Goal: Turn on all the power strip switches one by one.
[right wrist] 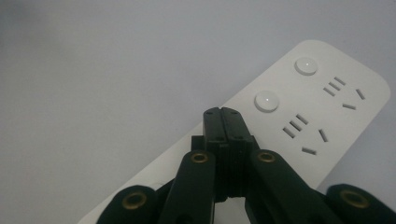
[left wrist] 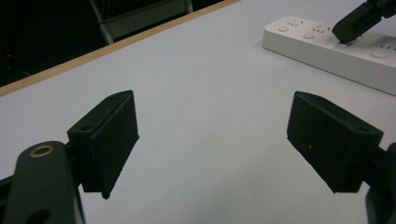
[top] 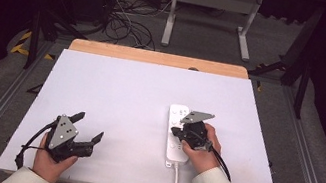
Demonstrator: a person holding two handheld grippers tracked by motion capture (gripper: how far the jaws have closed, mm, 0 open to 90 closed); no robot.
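Note:
A white power strip (top: pixel 176 124) lies lengthwise on the white table top (top: pixel 114 98), right of centre, its cord (top: pixel 174 182) running off the near edge. My right gripper (top: pixel 175 131) is shut, jaws pressed together with nothing between them, tips down on the strip's (right wrist: pixel 327 98) middle, just short of a round button (right wrist: pixel 266 101). A second button (right wrist: pixel 306 66) sits farther along. My left gripper (top: pixel 89 128) rests open near the front left, jaws spread wide over bare table. In the left gripper view the strip (left wrist: pixel 327 49) lies at the far right, with the right gripper's tip (left wrist: pixel 348 35) on it.
A wooden strip (top: pixel 156 58) borders the table's far edge. Beyond it stand a white frame's legs (top: pixel 209 18) and tangled cables (top: pixel 122 23) on the floor. Metal rails (top: pixel 2 98) run along both sides of the table.

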